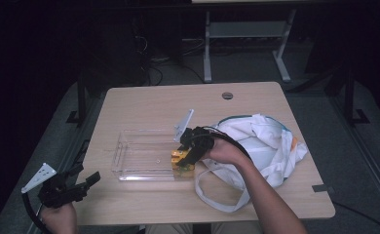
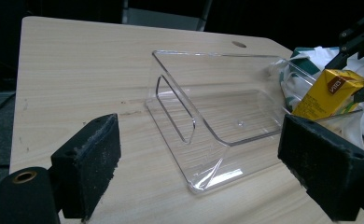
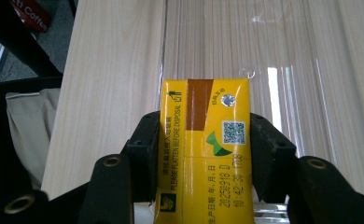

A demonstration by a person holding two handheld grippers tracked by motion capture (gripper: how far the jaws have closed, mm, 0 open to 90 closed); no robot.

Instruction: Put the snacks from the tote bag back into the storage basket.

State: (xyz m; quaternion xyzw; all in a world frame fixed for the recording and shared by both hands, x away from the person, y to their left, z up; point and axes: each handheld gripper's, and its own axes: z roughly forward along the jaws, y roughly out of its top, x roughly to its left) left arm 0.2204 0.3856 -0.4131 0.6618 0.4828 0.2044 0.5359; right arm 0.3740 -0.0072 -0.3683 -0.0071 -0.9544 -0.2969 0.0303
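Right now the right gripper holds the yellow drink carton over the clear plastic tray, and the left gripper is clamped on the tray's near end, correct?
Not quite. The left gripper is open and holds nothing; it sits off the clear plastic tray, near the table's corner, as the high view shows. The rest stands: the right gripper is shut on the yellow drink carton at the tray.

We see a light wood table [image 1: 144, 105] w/ a clear plastic bin [image 1: 139, 156] lying approx. at its centre. A white cloth bag [image 1: 266, 141] lies just right of the bin.
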